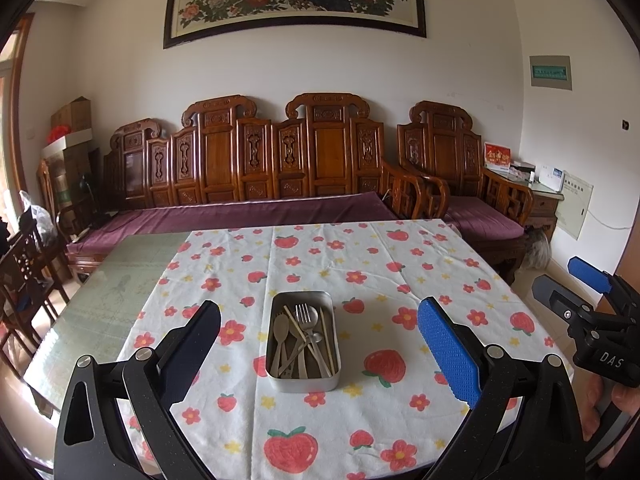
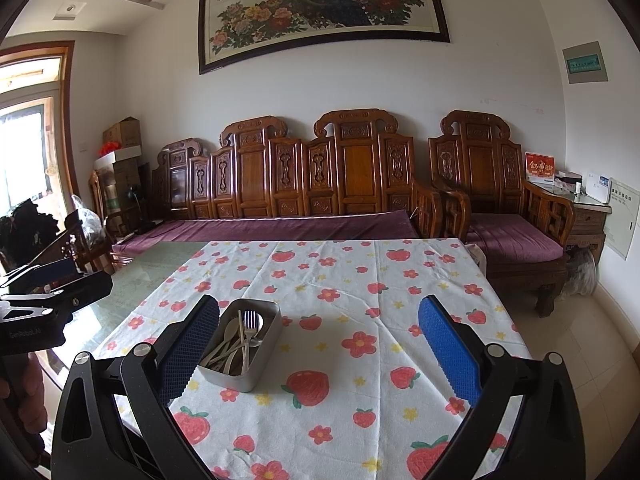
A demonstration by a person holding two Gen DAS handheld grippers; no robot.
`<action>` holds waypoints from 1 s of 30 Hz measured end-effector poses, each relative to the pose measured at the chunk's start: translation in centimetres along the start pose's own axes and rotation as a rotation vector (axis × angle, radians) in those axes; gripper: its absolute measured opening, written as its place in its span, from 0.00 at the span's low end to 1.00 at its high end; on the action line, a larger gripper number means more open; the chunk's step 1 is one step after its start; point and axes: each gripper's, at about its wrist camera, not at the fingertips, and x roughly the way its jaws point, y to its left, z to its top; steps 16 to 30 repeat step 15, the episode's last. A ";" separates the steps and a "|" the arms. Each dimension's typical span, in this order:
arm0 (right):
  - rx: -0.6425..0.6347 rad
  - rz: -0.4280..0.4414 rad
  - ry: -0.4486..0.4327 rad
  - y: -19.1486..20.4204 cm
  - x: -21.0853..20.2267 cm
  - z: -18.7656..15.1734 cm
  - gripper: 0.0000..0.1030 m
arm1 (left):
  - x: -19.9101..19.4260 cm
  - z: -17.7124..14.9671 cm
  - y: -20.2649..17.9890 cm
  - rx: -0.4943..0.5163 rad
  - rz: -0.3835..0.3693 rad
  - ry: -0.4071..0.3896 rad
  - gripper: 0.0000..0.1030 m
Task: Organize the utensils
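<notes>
A metal tin (image 1: 303,380) sits on the strawberry-print tablecloth (image 1: 360,280). It holds several utensils: a metal fork (image 1: 306,316), a metal spoon (image 1: 316,338), beige spoons (image 1: 280,328) and chopsticks (image 1: 327,338). My left gripper (image 1: 320,312) is open and empty, held above the table with the tin between its fingers' lines. My right gripper (image 2: 320,308) is open and empty; the tin (image 2: 244,372) lies by its left finger. The right gripper also shows at the right edge of the left wrist view (image 1: 580,280), and the left gripper at the left edge of the right wrist view (image 2: 48,280).
The cloth covers the right part of a glass-topped table (image 1: 100,300). A carved wooden sofa with purple cushions (image 1: 260,208) stands behind it. A wooden chair (image 1: 28,264) stands at the left. A side cabinet (image 1: 544,200) is at the far right.
</notes>
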 end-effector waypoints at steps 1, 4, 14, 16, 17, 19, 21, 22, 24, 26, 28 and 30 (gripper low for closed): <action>0.000 0.000 0.000 0.0 0.0 0.0 0.98 | 0.0 0.0 0.0 -0.001 0.000 0.000 0.92; 0.000 0.000 -0.001 0.0 0.0 0.0 0.98 | 0.0 -0.1 0.0 -0.001 0.000 0.000 0.92; 0.001 0.001 0.000 0.0 -0.1 0.0 0.98 | -0.2 0.3 0.3 -0.004 0.003 0.001 0.92; 0.002 0.001 0.000 -0.1 -0.1 0.0 0.98 | -0.2 0.2 0.3 -0.003 0.005 0.002 0.92; 0.002 0.001 0.000 -0.1 -0.1 0.0 0.98 | -0.2 0.2 0.3 -0.003 0.005 0.002 0.92; 0.002 0.001 0.000 -0.1 -0.1 0.0 0.98 | -0.2 0.2 0.3 -0.003 0.005 0.002 0.92; 0.002 0.001 0.000 -0.1 -0.1 0.0 0.98 | -0.2 0.2 0.3 -0.003 0.005 0.002 0.92; 0.002 0.001 0.000 -0.1 -0.1 0.0 0.98 | -0.2 0.2 0.3 -0.003 0.005 0.002 0.92; 0.002 0.001 0.000 -0.1 -0.1 0.0 0.98 | -0.2 0.2 0.3 -0.003 0.005 0.002 0.92; 0.002 0.001 0.000 -0.1 -0.1 0.0 0.98 | -0.2 0.2 0.3 -0.003 0.005 0.002 0.92; 0.002 0.001 0.000 -0.1 -0.1 0.0 0.98 | -0.2 0.2 0.3 -0.003 0.005 0.002 0.92; 0.002 0.001 0.000 -0.1 -0.1 0.0 0.98 | -0.2 0.2 0.3 -0.003 0.005 0.002 0.92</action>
